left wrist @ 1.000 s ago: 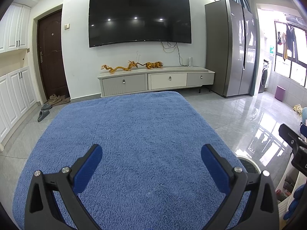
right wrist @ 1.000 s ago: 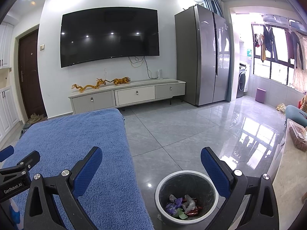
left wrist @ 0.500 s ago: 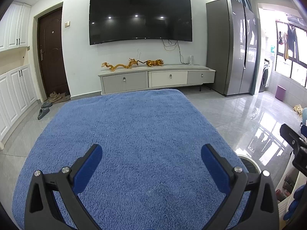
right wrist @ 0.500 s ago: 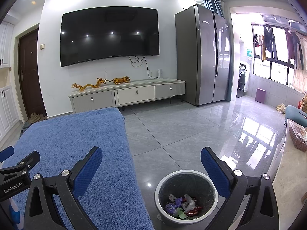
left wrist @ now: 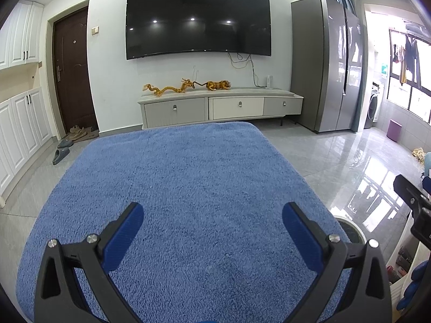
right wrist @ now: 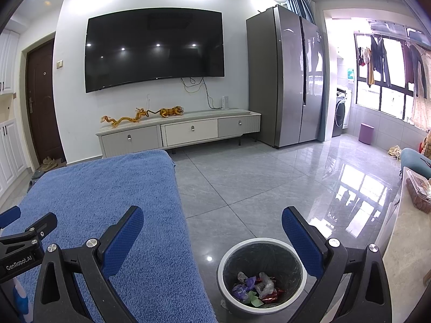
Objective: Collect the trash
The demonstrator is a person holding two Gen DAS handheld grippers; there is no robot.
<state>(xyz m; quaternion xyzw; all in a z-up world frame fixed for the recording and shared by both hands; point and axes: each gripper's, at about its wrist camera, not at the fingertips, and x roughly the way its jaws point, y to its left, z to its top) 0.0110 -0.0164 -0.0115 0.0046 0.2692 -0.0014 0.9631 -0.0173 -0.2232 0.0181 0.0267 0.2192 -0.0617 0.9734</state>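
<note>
Left tongs (left wrist: pixel 212 222) gape wide over the blue towel-covered tabletop (left wrist: pixel 188 177); right tongs (right wrist: pixel 212 226) gape wide above the trash bin (right wrist: pixel 261 274) holding crumpled wrappers (right wrist: pixel 256 288).

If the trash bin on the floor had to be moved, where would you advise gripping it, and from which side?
Probably the white rim of the trash bin, taken from above with one finger inside and one outside. The bin stands upright and open-topped, and its round body looks too wide for the right tongs to span. The near edge, under the open tongs, seems handiest.

Bare blue towel (left wrist: pixel 188 188) — trash bin (right wrist: pixel 261 271) mouth unobstructed.
</note>
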